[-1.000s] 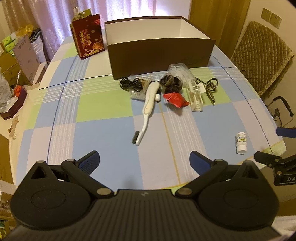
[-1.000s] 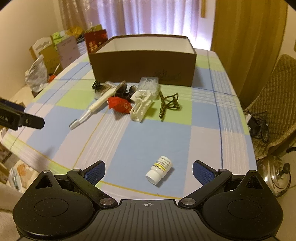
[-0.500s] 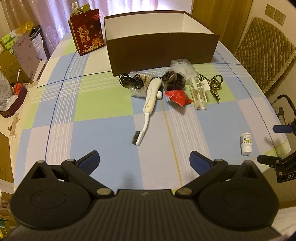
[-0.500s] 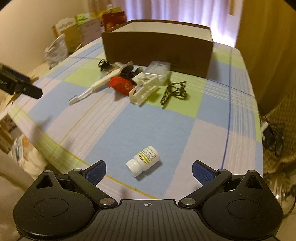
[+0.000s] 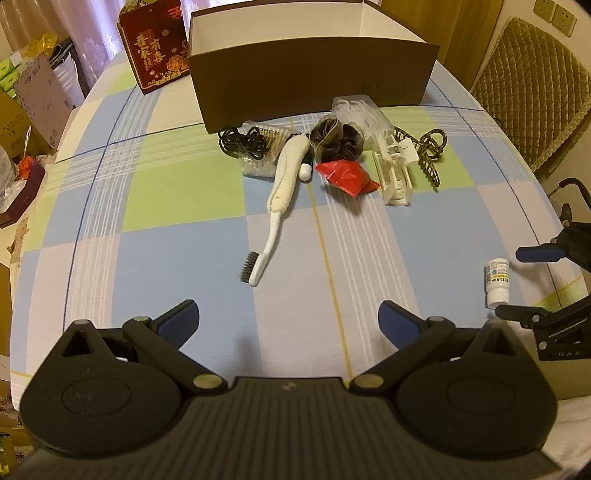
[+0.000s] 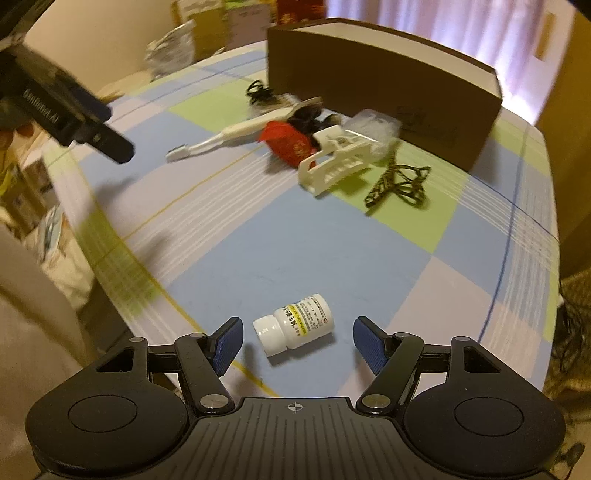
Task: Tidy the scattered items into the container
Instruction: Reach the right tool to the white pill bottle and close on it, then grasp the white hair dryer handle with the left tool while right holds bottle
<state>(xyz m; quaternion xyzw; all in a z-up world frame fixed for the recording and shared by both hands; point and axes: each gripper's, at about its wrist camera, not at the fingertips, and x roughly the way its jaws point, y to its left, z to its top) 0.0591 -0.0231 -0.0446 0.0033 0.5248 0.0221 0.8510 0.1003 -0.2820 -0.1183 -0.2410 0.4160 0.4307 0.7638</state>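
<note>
Since a second ago the right gripper (image 6: 297,341) has come down around the pill bottle (image 6: 297,325) (lying near the table (image 6: 295,240) edge), wide open and empty. Closing off-centre could roll it off. Left gripper (image 5: 288,321) hovers open, empty.

A home, likely a dining room. Round table (image 5: 184,206) under a checked cloth, quilted chair (image 5: 532,96) beside it, curtains (image 6: 436,33) behind, wall switches (image 5: 554,16), red gift bag (image 5: 157,48), boxes (image 5: 26,96) heaped alongside.
</note>
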